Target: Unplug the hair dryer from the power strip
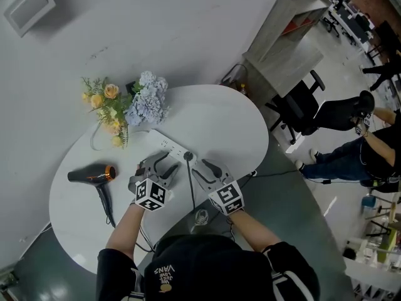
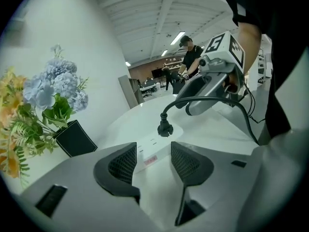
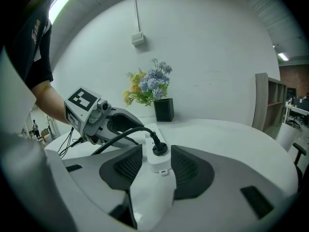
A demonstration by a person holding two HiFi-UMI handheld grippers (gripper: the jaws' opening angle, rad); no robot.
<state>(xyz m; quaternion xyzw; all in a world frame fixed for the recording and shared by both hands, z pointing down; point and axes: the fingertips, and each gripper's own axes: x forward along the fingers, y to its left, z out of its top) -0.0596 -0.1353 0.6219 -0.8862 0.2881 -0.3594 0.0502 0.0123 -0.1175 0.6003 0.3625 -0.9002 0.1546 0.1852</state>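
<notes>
The black hair dryer (image 1: 94, 175) with a copper-coloured rear lies at the left of the white round table (image 1: 238, 130). Its black plug (image 1: 188, 157) sits in the near end of the white power strip (image 1: 170, 147). My left gripper (image 1: 161, 163) hovers over the strip left of the plug, jaws wide apart and holding nothing; in the left gripper view the strip (image 2: 150, 153) and plug (image 2: 165, 128) lie just beyond the fingertips. My right gripper (image 3: 157, 161) is open, its fingertips on either side of the strip's end (image 3: 158, 167), the plug (image 3: 159, 149) just ahead.
A black vase of blue and yellow flowers (image 1: 128, 108) stands at the table's back left, beside the strip's far end. The dryer's cord (image 1: 191, 187) runs off the near edge between my arms. Office chairs (image 1: 301, 108) and a person (image 1: 369, 149) are to the right.
</notes>
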